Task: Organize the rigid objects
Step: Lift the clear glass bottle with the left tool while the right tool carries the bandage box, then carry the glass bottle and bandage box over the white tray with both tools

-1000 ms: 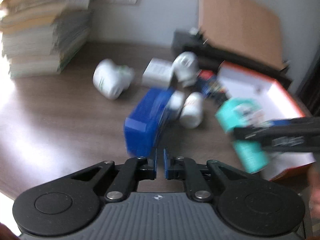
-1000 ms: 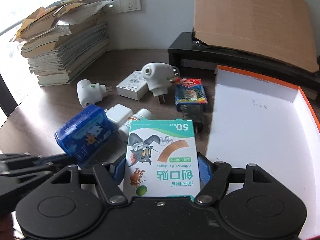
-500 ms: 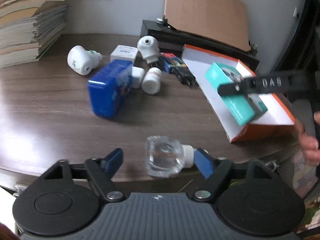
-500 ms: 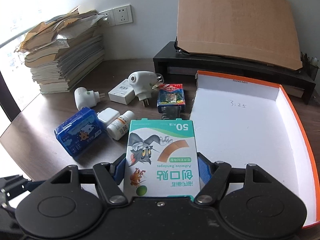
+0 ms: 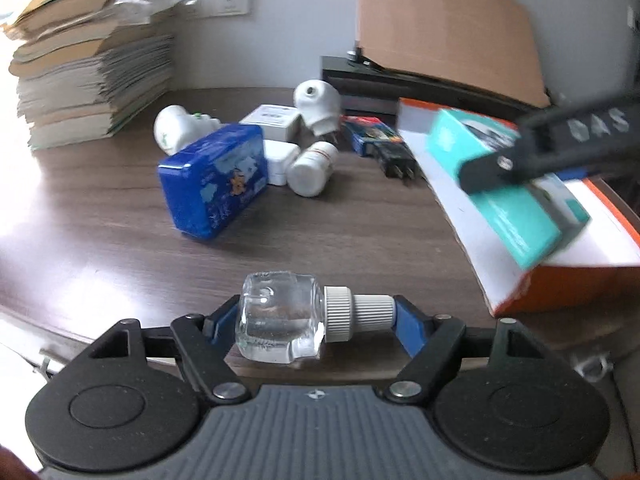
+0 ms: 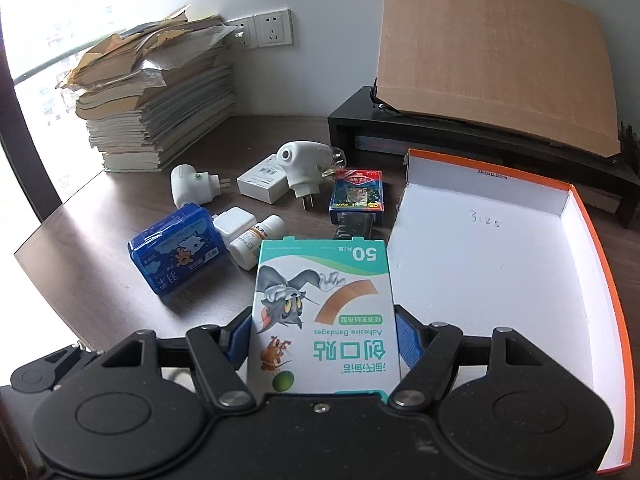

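Between left hand-held gripper (image 5: 316,316) closing jaws: clear bottle (image 5: 280,326); right hand-held gripper (image 6: 324,338) clamps bandage box (image 6: 322,312)

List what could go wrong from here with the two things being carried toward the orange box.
1. The left gripper is closing end to end on the clear bottle, with one of its fingers on the narrow white cap; smooth glass might pivot or slip out near the table edge.
2. The bandage box in the right gripper is thin card and could crush.
3. Both head for the orange box; they might collide.
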`<state>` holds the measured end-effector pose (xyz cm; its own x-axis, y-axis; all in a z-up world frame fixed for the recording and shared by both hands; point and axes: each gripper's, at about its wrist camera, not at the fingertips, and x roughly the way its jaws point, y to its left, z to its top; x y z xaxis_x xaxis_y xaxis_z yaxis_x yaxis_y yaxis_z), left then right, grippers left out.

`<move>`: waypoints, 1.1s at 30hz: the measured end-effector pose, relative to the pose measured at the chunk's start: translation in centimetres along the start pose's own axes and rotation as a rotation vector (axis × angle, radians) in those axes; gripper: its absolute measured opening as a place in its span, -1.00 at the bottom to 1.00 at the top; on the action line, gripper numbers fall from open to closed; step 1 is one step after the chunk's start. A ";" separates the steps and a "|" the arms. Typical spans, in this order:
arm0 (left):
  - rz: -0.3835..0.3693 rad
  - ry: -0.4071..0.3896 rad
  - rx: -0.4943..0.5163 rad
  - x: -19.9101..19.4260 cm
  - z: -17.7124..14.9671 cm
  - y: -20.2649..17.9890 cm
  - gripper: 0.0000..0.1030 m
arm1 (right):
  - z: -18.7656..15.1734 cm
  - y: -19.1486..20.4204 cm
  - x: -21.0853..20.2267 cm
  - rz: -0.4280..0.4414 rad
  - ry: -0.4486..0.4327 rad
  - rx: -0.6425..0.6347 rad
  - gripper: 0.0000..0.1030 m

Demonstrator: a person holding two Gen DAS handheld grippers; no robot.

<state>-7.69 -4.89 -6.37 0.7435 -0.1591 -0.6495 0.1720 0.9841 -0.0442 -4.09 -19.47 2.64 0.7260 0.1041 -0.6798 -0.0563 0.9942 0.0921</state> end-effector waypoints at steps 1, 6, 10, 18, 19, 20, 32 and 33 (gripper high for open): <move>0.004 0.003 -0.011 0.1 0.1 0.0 0.53 | 0.0 -0.1 -0.1 0.001 -0.003 0.002 0.63; -0.003 -0.044 -0.032 -0.9 2.3 -0.5 0.53 | 0.5 -1.0 -1.2 0.000 -0.043 0.014 0.63; -0.019 -0.076 -0.033 -1.5 4.9 -1.8 0.53 | 1.5 -2.0 -2.3 -0.014 -0.092 0.039 0.63; -0.046 -0.128 -0.006 -1.3 11.0 -4.6 0.53 | 4.3 -4.7 -4.5 -0.102 -0.188 0.086 0.63; -0.052 -0.131 -0.005 -1.3 11.7 -4.8 0.53 | 4.5 -5.1 -4.9 -0.113 -0.198 0.093 0.63; -0.058 -0.134 -0.005 -1.2 12.4 -5.1 0.53 | 4.7 -5.7 -5.1 -0.124 -0.206 0.105 0.63; -0.118 -0.143 0.036 0.6 14.5 -11.5 0.53 | 4.6 -11.5 -6.2 -0.269 -0.191 0.172 0.63; -0.119 -0.140 0.031 1.0 14.8 -12.1 0.53 | 4.6 -12.0 -6.1 -0.276 -0.184 0.176 0.63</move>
<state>0.53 -18.10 4.74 0.7990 -0.2856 -0.5292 0.2824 0.9552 -0.0890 -4.76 -32.16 9.03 0.8096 -0.1897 -0.5555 0.2654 0.9624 0.0582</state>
